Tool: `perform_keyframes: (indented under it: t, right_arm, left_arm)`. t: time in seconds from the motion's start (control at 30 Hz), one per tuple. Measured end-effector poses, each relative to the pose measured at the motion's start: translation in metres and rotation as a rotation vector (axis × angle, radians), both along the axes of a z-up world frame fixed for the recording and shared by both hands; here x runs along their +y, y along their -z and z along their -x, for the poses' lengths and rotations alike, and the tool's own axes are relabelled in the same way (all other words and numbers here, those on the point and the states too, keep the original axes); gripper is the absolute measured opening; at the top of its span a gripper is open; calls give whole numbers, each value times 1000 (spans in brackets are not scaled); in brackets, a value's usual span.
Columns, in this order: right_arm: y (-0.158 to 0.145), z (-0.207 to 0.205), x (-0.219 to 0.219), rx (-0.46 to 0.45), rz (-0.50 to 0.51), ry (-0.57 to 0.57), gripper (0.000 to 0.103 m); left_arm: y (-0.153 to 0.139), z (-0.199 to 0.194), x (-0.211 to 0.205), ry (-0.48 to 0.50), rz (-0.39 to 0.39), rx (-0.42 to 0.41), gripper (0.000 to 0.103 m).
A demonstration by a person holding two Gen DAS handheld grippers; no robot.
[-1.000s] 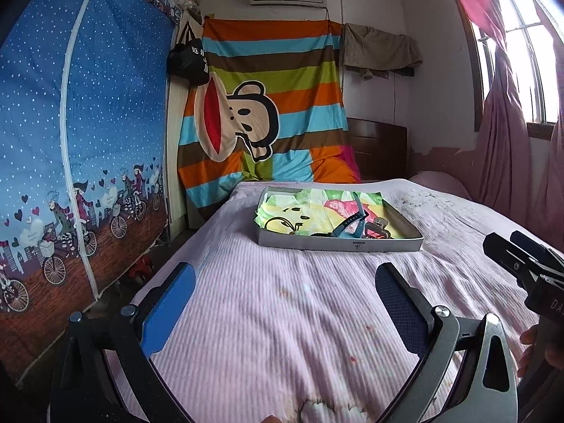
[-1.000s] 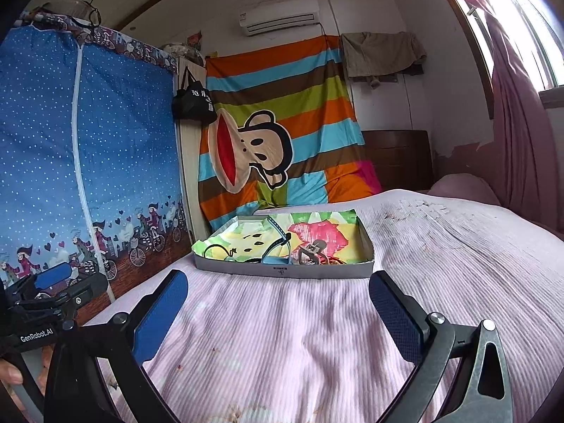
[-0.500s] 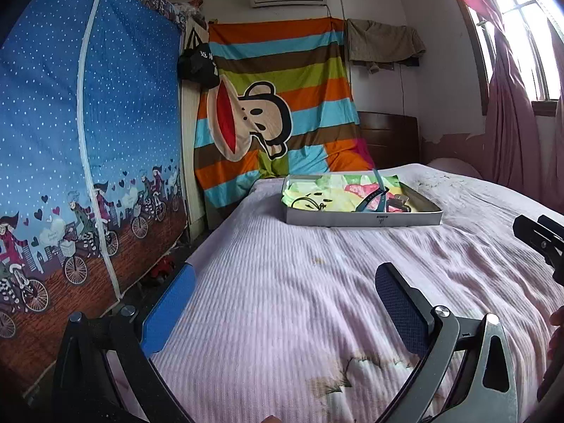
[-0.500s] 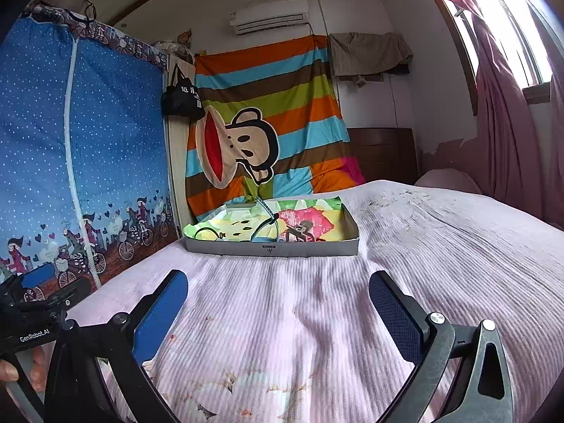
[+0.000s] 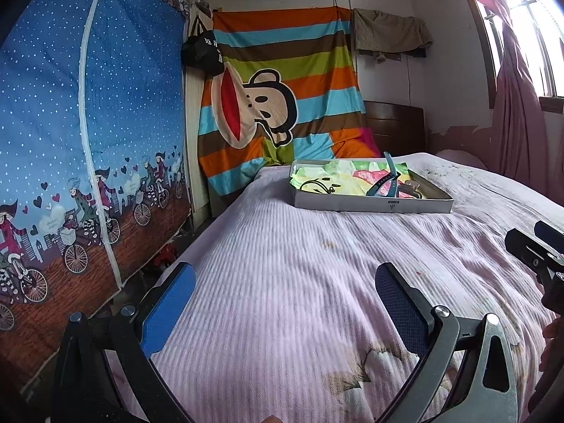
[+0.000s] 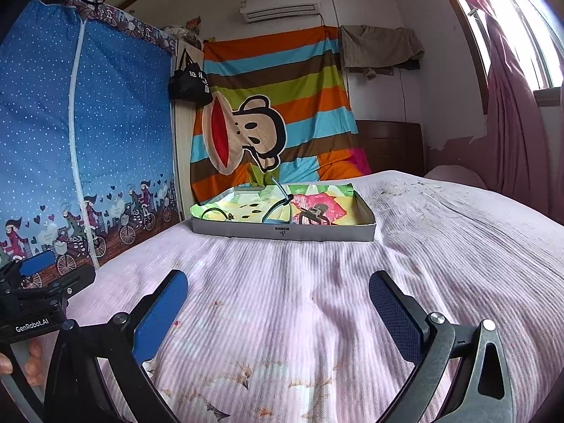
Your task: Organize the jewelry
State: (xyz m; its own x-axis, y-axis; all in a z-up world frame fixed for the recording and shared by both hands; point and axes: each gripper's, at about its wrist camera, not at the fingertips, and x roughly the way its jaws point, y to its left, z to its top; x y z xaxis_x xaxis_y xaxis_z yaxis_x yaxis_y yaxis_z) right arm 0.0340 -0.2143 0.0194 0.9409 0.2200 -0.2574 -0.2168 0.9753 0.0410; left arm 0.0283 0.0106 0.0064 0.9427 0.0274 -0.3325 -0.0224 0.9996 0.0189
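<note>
Both tools gape wide, empty: left tool [image 5: 285, 292] and right tool [image 6: 278, 296] hover over the bed [image 6: 352, 282]. Ahead, well apart, the tray [image 6: 282, 232] sits there holding a teal band [image 5: 382, 185].

— Bright in here, isn't it? That window [image 5: 521, 35] with the pink curtain [image 5: 518, 134].

— Yes. White walls, an air conditioner [image 6: 280, 5] up high, a striped monkey sheet [image 6: 271, 120] hanging, and a blue fabric wardrobe [image 5: 88, 123] beside the bed [image 6: 352, 299].
</note>
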Motion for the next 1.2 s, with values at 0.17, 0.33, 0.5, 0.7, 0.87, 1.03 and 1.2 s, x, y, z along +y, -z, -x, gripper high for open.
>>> perform_keyframes:
  t: [0.17,0.33,0.5,0.7,0.87,1.03,1.2]
  right_arm:
    - [0,1,0,2,-4,-1,103]
    - [0,1,-1,1,-3,0,103]
    - [0,0,-3,-1,-6,6,103]
    - [0,0,-6,1,-11,9,103]
    - [0,1,-6,-2,-8,8,103]
    - [0,1,-6,1,-11,8,103]
    - [0,1,-6,-2,-9,9,103]
  left_arm:
    - [0,1,-1,-1,6,-2,100]
    - [0,0,-2,-1,1,-7,100]
    - [0,1,-3,0,-1,-8,100]
    - [0,1,-2,-5,5,-13,100]
    - [0,1,-2,-5,5,-13,100]
    - [0,1,-2,-4,6,-13,100]
    - [0,1,-2,-4,6,-14,100]
